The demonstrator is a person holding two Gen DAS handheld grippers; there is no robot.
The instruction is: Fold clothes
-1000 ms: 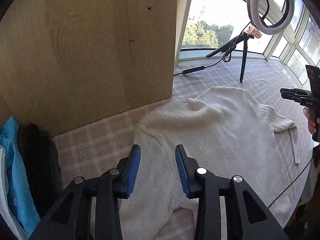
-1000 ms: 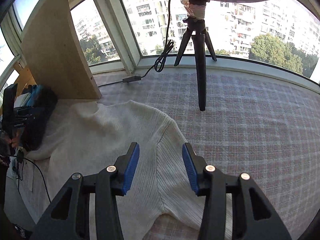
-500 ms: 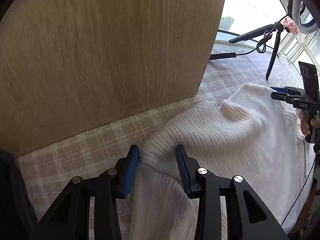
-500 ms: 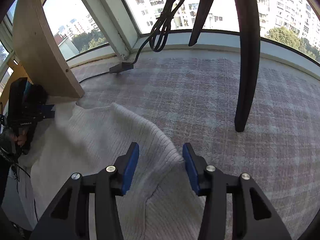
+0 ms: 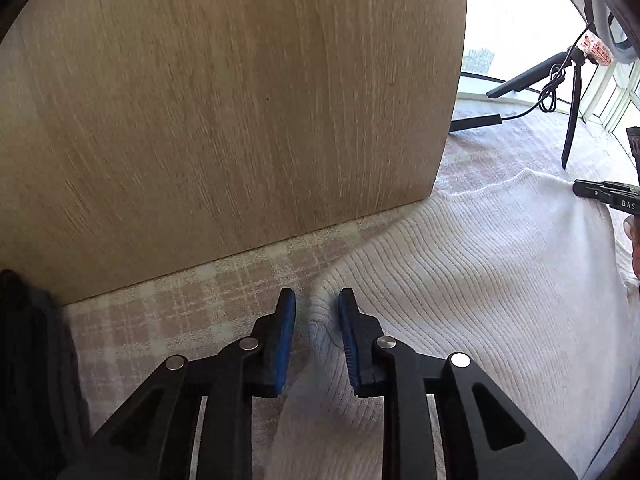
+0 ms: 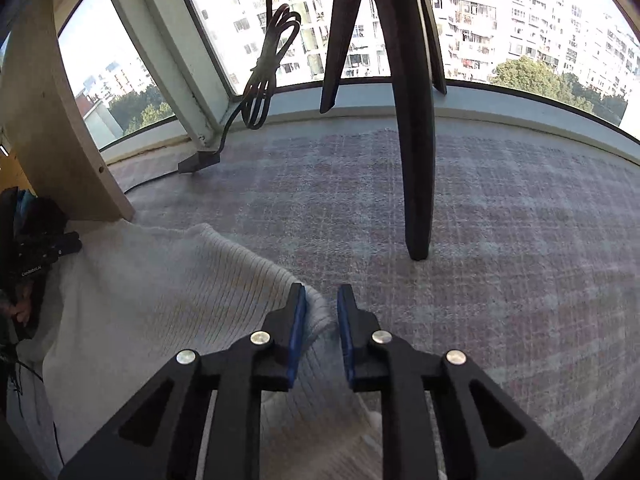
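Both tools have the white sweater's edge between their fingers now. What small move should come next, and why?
Probably close both tools fully on the sweater. The left tool and right tool each straddle a raised fold at a shoulder edge, but a gap still shows beside the fabric, so lifting now might let it slip.
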